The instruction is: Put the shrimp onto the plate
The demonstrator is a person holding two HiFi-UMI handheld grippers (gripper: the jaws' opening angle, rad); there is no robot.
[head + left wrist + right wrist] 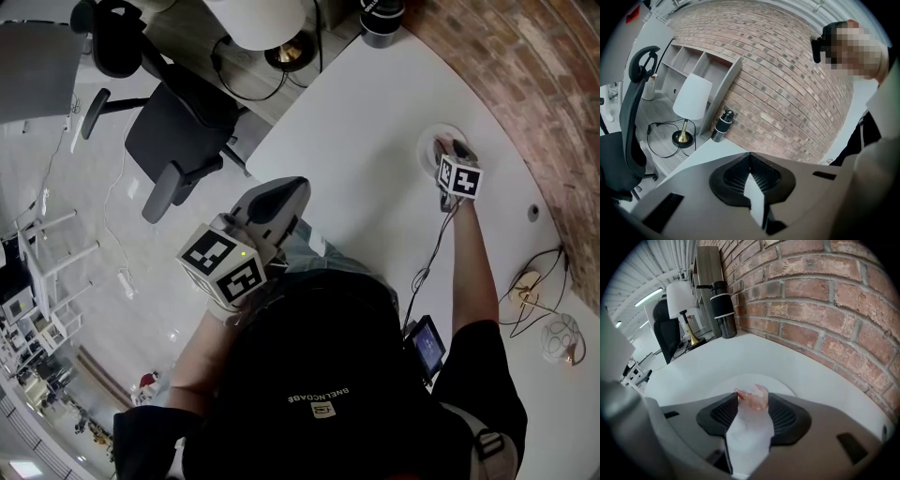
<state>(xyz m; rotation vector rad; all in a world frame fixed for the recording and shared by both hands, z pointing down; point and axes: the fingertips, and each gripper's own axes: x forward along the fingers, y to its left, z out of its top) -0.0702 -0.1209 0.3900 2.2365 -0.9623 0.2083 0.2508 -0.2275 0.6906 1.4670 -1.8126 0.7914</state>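
A pink shrimp (753, 396) sits between the tips of my right gripper (752, 398), which is shut on it. Directly beneath lies the round white plate (776, 384) on the white table, close to the brick wall. In the head view the right gripper (455, 150) hangs over the plate (433, 141) at the table's far right; the shrimp is hidden there. My left gripper (286, 192) is held back by the table's near edge, beside my body. Its tips meet in the left gripper view (750, 161), with nothing between them.
A black flask (723, 310) stands at the table's far end by the wall (525, 84), a white lamp (272, 23) behind it. An office chair (178, 141) stands on the floor left of the table. Cables (530, 286) and a small screen (427, 345) lie near my right arm.
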